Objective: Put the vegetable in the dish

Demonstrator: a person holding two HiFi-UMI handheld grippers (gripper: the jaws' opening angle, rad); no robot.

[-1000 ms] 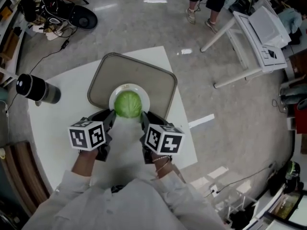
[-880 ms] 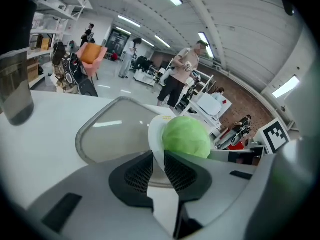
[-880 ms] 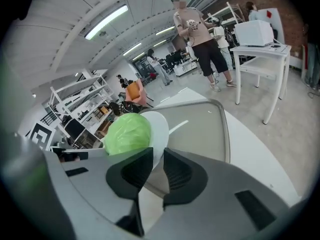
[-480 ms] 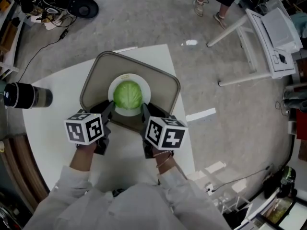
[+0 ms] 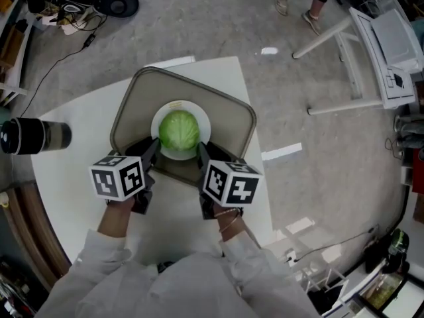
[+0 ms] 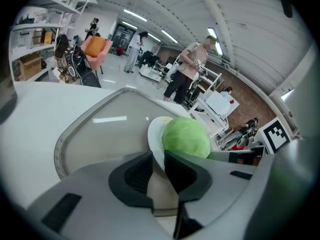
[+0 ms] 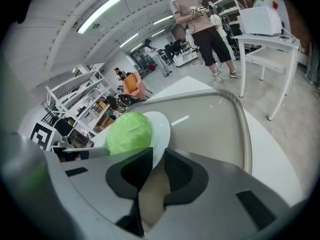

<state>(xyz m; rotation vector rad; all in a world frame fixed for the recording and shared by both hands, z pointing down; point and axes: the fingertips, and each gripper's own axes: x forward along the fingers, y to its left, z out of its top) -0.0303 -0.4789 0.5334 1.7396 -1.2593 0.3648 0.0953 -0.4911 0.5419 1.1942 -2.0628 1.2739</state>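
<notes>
A round green cabbage [image 5: 179, 130] sits on a small white dish [image 5: 204, 120] that is over the middle of a grey tray [image 5: 132, 111]. My left gripper [image 5: 152, 153] is shut on the dish's left rim, my right gripper [image 5: 201, 152] on its right rim. In the left gripper view the dish's edge [image 6: 154, 134] runs between the jaws of that gripper [image 6: 159, 158], with the cabbage [image 6: 186, 138] just beyond. The right gripper view mirrors this: the dish [image 7: 163, 126] is pinched by the gripper [image 7: 158, 156], with the cabbage [image 7: 129, 132] to the left and the tray [image 7: 215, 129] beneath.
The tray lies on a white table [image 5: 73, 177]. A black cylinder [image 5: 33, 136] lies at the table's left edge. On the floor beyond are cables [image 5: 73, 12], a white folding stand [image 5: 371, 38] at right, and a person's feet [image 5: 291, 2].
Both grippers have carried the dish with the cabbage forward, from near the tray's front edge to over its middle. The grip on the rim is unchanged.
</notes>
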